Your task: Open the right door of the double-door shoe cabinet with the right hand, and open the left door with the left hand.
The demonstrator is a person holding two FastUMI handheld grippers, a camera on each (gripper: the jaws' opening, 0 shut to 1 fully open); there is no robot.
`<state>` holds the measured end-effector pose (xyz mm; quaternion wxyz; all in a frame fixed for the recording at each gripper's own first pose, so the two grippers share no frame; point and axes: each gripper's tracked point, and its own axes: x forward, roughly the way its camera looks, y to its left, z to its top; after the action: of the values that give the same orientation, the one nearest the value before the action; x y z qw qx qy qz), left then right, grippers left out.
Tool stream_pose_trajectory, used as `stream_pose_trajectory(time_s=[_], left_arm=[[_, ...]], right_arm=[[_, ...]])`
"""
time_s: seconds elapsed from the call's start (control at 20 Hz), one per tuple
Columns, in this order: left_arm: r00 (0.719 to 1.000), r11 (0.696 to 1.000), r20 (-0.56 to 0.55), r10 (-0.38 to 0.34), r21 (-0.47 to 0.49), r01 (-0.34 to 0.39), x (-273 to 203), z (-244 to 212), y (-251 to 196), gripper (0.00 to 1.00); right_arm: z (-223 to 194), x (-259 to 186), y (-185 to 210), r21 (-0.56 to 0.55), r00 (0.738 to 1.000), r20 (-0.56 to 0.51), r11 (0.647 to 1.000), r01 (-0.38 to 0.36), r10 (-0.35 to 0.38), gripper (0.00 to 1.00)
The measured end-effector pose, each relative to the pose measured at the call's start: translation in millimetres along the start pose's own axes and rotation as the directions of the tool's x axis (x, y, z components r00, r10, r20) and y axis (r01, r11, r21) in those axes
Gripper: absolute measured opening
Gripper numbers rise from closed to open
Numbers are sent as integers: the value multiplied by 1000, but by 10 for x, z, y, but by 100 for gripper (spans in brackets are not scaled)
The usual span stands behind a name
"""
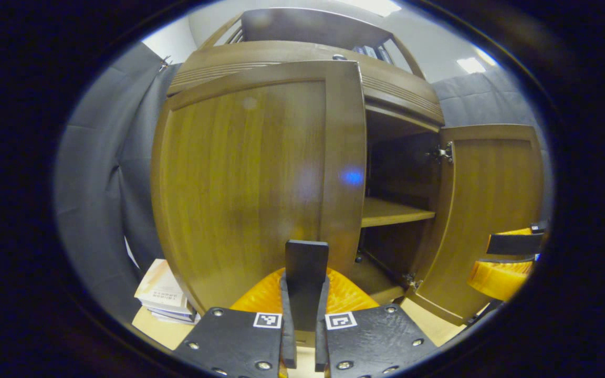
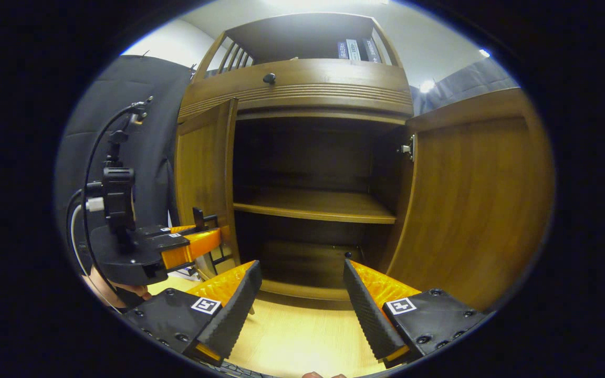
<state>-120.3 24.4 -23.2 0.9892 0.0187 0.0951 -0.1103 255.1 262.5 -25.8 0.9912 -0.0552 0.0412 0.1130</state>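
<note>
Cabinet point(image 2: 302, 84) stands with its right door point(image 2: 470, 199) swung wide and its left door point(image 1: 260, 178) partway out. Left gripper point(image 1: 305, 262) is clenched at that door's edge; I can't tell whether it truly pinches it. A loose hold could slip. Right gripper point(image 2: 300, 294) hangs released. Books point(image 1: 163, 294) lie behind the left door and may block it.

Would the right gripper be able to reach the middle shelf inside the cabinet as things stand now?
Probably yes. The right door is swung wide open and the left door is partly open, so the middle shelf lies exposed straight ahead of the open right gripper, with nothing between them.
</note>
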Motion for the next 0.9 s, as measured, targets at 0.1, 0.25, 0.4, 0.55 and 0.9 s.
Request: stream_pose_trajectory(time_s=[0.1,0.25,0.4,0.55,0.9], left_arm=[[1000,1000,7,0,-7,0,-156,-35,66,17],[1000,1000,28,-5,-10,5,-381,-40,166,16],[999,1000,30,-11,-4,11,-568,-64,263,17],[999,1000,39,-8,-17,9,-739,-69,395,16],[998,999,54,31,-15,-31,-1143,-92,727,16]], right_arm=[[30,-47,-10,-17,999,37,999,29,-29,97],[-27,-138,-56,-25,996,46,997,78,-76,98],[-82,-275,-62,9,992,37,992,122,-123,97],[-96,-358,-146,20,983,47,984,177,-178,97],[-168,-483,-192,40,973,26,973,227,-228,97]])
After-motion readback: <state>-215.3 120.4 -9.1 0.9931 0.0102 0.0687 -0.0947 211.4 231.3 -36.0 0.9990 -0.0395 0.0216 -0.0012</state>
